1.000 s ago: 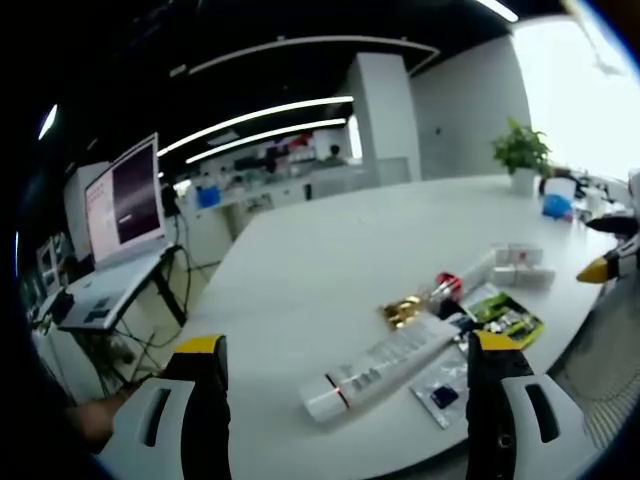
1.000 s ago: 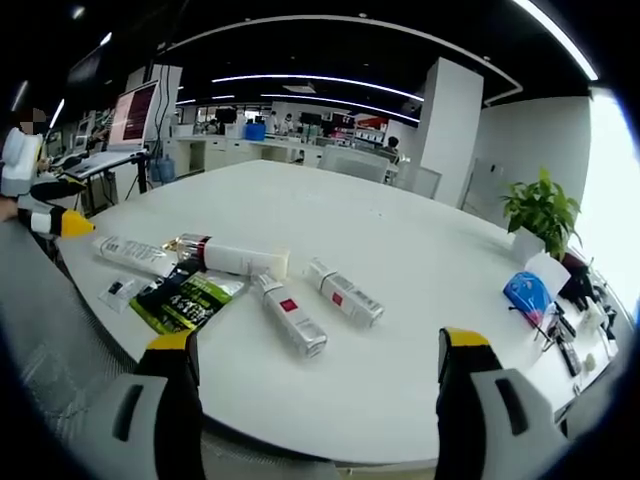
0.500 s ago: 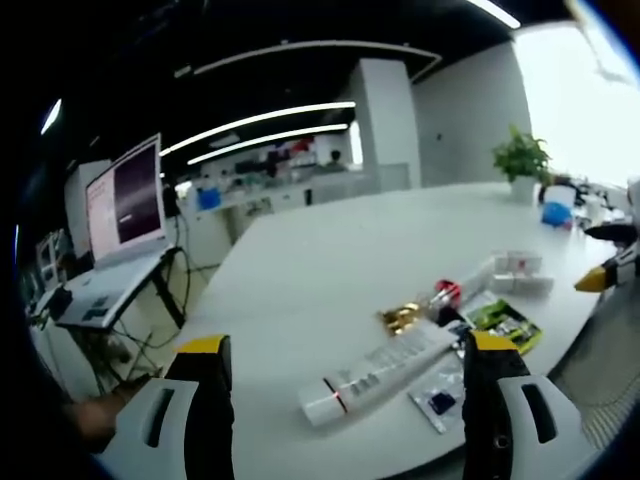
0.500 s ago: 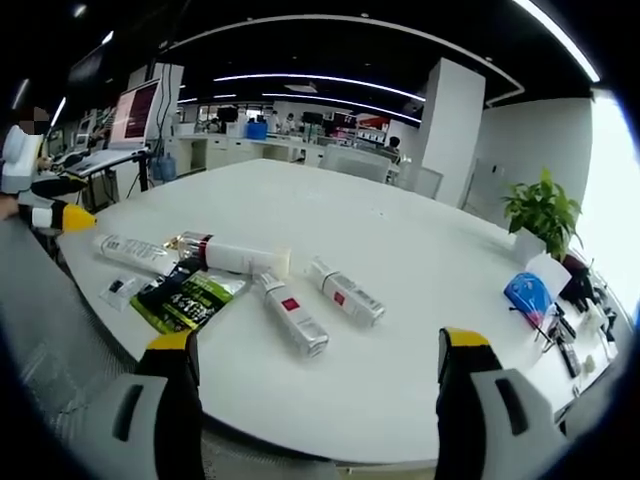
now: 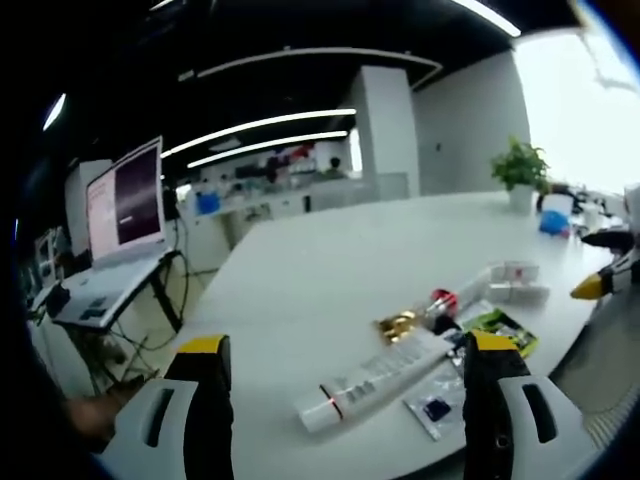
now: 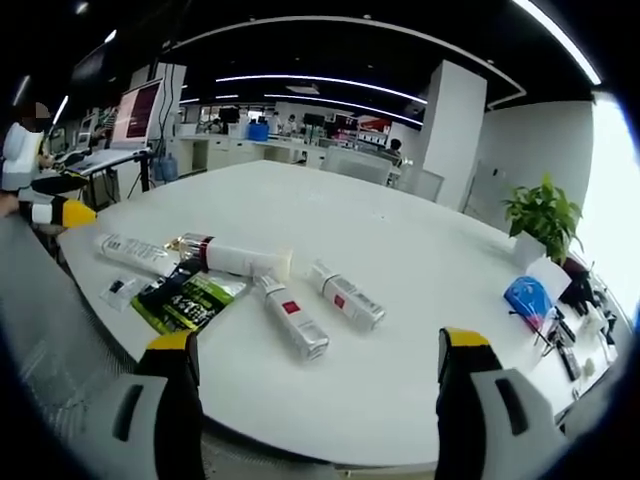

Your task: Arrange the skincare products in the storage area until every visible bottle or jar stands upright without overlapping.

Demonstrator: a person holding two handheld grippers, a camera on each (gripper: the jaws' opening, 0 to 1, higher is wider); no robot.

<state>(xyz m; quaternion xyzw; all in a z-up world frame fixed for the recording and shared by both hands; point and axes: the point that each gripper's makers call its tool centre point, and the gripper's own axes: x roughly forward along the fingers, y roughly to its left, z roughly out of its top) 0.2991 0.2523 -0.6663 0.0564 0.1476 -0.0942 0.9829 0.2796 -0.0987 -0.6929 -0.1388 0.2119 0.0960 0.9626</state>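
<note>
White table (image 6: 420, 260) | two bottles (image 6: 290, 318) flat at 12 o'clock of right gripper (image 6: 312, 365), spread, empty | tube (image 5: 375, 375) flat ahead of left gripper (image 5: 340, 370), spread, empty

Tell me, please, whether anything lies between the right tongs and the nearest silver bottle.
Nothing visible does: bare white table separates the open right tongs from the lying silver bottle.
</note>
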